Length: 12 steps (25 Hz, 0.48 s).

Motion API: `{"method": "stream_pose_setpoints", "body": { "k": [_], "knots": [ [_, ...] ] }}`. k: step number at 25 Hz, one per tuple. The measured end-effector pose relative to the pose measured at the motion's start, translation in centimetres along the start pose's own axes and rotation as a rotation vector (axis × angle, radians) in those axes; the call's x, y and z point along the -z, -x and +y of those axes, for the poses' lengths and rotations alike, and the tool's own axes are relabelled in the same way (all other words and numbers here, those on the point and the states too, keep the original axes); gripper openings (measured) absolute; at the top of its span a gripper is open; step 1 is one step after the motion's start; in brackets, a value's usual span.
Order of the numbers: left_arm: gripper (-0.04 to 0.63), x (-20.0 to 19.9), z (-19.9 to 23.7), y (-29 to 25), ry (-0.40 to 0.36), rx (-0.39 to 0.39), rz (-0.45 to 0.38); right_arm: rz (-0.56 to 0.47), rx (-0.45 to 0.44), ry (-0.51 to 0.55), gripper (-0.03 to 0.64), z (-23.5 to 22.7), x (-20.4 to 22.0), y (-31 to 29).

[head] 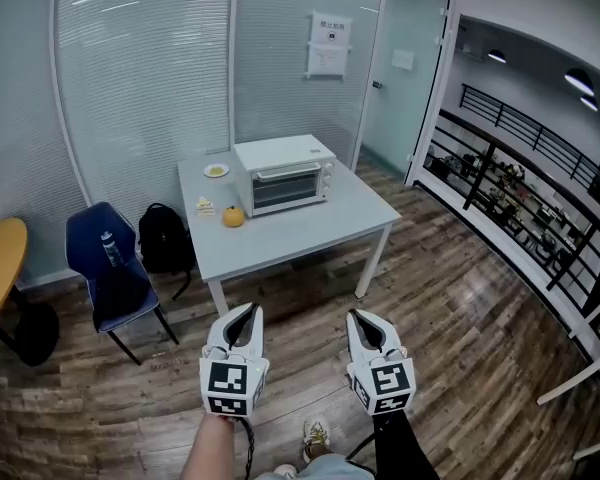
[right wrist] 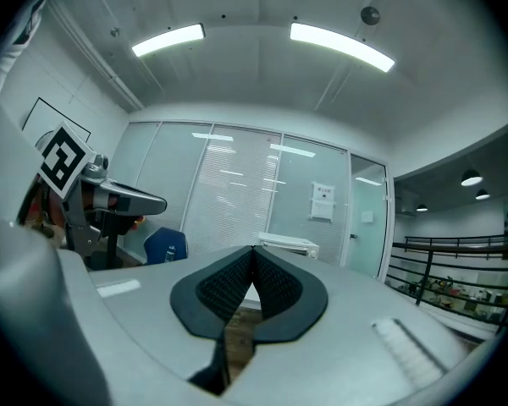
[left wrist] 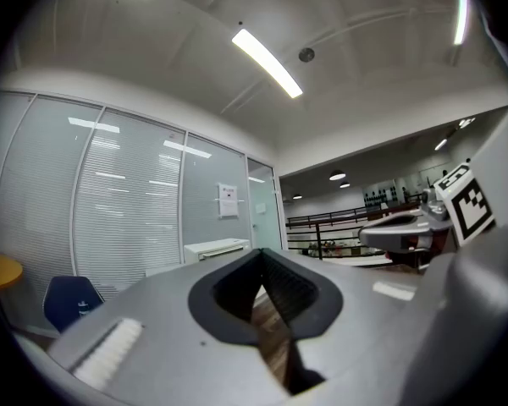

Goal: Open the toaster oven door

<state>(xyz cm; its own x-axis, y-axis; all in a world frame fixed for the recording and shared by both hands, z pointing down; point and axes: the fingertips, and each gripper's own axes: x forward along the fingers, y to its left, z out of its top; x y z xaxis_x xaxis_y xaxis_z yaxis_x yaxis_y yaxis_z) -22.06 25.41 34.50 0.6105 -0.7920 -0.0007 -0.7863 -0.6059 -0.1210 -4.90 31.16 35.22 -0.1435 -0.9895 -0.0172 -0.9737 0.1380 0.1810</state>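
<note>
A white toaster oven (head: 283, 175) stands at the back of a grey table (head: 320, 226), its glass door shut. In both gripper views only its top edge shows beyond the jaws: toaster oven (left wrist: 216, 247), toaster oven (right wrist: 286, 244). My left gripper (head: 244, 313) and right gripper (head: 360, 317) hover side by side over the wooden floor, well short of the table. Both are shut with nothing between the jaws, tips touching in the left gripper view (left wrist: 261, 255) and the right gripper view (right wrist: 254, 250).
On the table left of the oven lie an orange (head: 233, 216), a small plate (head: 216, 170) and a small food item (head: 205, 205). A blue chair (head: 108, 264) and a black backpack (head: 162, 237) stand left of the table. A railing (head: 525, 158) runs along the right.
</note>
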Motion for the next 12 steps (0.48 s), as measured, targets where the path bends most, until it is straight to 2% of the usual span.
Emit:
{"method": "stream_pose_setpoints", "body": {
  "k": [5,12],
  "knots": [
    [0.058,0.3,0.8,-4.2,-0.016,-0.008,0.014,-0.008,0.001,-0.034,0.002,-2.7,0.9,-3.8],
    [0.058,0.9,2.6,-13.3,-0.009,-0.04,0.032,-0.024,-0.022,-0.052,0.002,-8.1,2.1,-11.4]
  ]
}}
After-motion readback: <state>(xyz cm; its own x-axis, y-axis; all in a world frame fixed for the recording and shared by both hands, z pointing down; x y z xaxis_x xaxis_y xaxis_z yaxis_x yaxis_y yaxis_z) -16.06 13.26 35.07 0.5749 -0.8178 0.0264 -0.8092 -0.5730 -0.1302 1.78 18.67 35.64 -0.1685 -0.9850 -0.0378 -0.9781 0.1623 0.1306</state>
